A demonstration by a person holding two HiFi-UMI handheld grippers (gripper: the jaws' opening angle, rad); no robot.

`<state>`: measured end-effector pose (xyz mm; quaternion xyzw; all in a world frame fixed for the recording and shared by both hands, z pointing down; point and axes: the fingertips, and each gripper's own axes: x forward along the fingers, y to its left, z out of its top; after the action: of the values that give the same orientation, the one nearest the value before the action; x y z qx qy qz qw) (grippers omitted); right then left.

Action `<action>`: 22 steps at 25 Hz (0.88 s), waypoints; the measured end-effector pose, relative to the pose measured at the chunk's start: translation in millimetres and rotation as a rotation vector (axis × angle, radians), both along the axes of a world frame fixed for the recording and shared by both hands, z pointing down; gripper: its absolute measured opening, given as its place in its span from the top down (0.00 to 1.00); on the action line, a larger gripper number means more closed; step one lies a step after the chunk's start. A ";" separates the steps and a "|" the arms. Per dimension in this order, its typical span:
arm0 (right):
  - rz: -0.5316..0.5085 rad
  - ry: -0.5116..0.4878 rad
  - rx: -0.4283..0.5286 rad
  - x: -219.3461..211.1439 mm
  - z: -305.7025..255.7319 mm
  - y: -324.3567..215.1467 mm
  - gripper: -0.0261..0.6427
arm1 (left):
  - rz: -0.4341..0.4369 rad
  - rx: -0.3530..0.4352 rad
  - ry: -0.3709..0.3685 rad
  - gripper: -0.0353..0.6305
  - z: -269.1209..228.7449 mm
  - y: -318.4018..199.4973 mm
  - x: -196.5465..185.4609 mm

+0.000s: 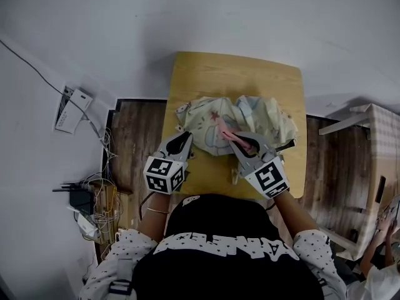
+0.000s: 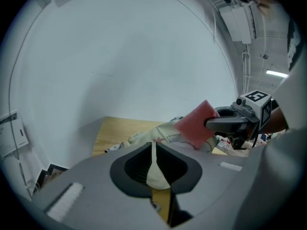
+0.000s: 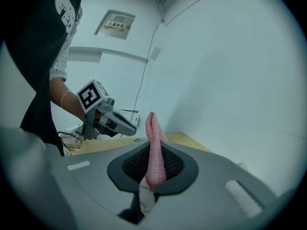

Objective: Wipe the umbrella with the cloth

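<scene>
Head view: left gripper jaws pinch the crumpled cream patterned fabric umbrella, right gripper jaws clamp the pink knitted cloth, wiping apparently unfinished.

Cream umbrella with pastel cartoon print, pink cloth, pale wooden table, dark brown plank floor.

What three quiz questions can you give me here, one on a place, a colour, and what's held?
1. Where is the umbrella? A floor; B table; C chair.
2. What colour is the cloth? A pink; B blue; C green.
3. What is the left gripper pinching? A nothing; B cup; C umbrella.
Answers: B, it lies crumpled on the wooden top; A, pink shows between the jaws of the right gripper; C, cream fabric sits pinched in the left gripper's jaws.
</scene>
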<state>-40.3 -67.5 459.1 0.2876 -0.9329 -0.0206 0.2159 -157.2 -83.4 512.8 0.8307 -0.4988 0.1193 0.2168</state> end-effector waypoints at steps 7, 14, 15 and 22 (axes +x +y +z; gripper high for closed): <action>0.079 -0.213 -0.120 27.5 -18.9 -21.7 0.91 | -0.001 0.054 0.015 0.94 -30.8 4.4 23.1; 0.022 -0.248 -0.095 43.0 -40.3 -35.1 0.92 | 0.031 0.108 0.027 0.94 -60.6 10.0 48.0; 0.003 -0.236 -0.082 44.6 -43.7 -35.1 0.92 | 0.038 0.110 0.025 0.94 -63.2 11.2 52.0; -0.022 -0.258 -0.063 63.5 -62.9 -36.7 0.92 | 0.052 0.120 0.020 0.94 -69.5 15.7 71.5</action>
<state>23.2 -104.2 396.2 0.2708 -0.9561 0.0432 0.1030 -85.7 -67.7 443.3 0.8561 -0.4809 0.0863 0.1684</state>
